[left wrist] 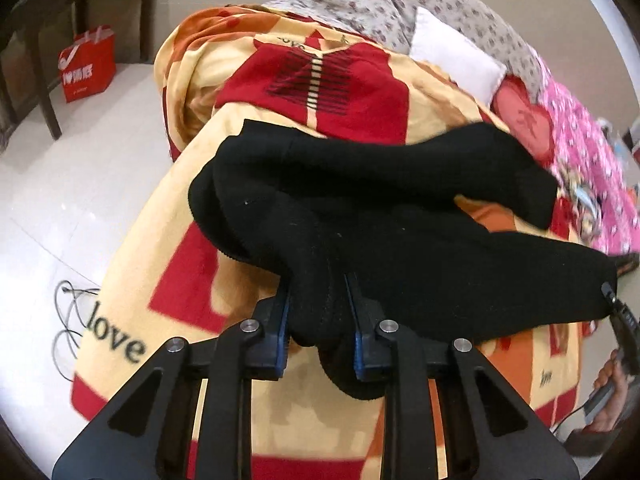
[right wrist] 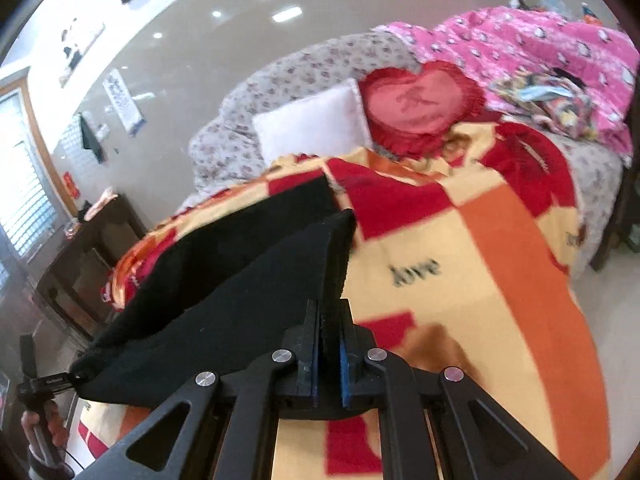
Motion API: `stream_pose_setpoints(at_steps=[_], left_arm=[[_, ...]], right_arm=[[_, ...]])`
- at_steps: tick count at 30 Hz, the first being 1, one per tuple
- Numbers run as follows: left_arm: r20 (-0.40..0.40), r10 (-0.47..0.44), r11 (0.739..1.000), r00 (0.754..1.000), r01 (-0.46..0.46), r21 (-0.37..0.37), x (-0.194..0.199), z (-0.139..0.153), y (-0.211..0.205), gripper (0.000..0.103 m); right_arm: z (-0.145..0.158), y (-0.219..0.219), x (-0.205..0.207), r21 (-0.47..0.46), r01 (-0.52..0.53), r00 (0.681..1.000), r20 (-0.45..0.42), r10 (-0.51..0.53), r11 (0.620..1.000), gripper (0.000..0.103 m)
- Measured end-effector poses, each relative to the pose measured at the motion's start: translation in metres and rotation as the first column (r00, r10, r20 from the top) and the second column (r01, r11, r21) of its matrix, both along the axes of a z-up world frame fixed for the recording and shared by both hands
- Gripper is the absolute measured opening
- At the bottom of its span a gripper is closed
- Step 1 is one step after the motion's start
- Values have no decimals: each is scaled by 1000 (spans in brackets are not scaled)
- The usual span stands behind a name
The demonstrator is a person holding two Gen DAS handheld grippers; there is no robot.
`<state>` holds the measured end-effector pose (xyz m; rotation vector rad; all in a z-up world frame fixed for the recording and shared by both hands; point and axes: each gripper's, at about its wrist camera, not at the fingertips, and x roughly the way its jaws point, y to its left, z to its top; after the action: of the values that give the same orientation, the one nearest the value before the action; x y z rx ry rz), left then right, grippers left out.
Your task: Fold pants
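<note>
Sagging black pants (left wrist: 400,216) — bunched, both grippers' fingers (left wrist: 280,320) clamped on them.

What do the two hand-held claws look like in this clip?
Both alike: the left claw and the right claw have matte black angular linkage arms with triangular cut-outs, round silver pivot pins and blue finger pads. A thin dark cable trails below the right claw's handle.

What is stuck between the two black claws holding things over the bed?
The black pants stretch between the left gripper and right gripper, each pinching an end over the blanket. Both wrist views show it.
</note>
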<state>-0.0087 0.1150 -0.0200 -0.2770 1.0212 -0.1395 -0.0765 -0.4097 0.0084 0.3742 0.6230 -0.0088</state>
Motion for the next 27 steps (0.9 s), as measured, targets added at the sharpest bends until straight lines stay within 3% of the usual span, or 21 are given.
stream_pose_setpoints(at_steps=[3,6,7,9,12,16,18,23,27], left_arm=[[-45,-16,1000,999,17,21,0,-19,0,23],[-94,17,997,995,-9,77,2,-42,-4,26],[-75,25,996,997,-18,87,0,-41,-4,28],[-64,38,989,997,-28,142,-4,-34,-5,37],[-42,60,984,997,-52,170,-10,-19,3,42],[29,100,968,995,-104,229,-21,0,10,42],[53,94,972,994,-103,210,-22,8,9,42],[74,42,980,996,-55,193,-20,11,-8,45],[9,12,984,1000,-13,176,-4,-14,-23,45]], right_arm=[[-34,-7,12,-29,18,990,-138,-22,999,7],[-73,-7,37,-99,31,956,-289,-58,995,9],[-77,-7,39,-106,42,954,-291,-72,993,10],[-65,-6,36,-151,84,958,-258,-122,985,16],[-41,3,29,-209,100,971,-192,-141,973,23],[-18,26,24,-133,-13,995,-103,-1,991,31],[-16,43,30,-119,-84,993,-89,74,989,34],[-41,103,54,-80,-257,960,-139,244,963,35],[-69,133,76,-51,-345,918,-227,326,937,35]])
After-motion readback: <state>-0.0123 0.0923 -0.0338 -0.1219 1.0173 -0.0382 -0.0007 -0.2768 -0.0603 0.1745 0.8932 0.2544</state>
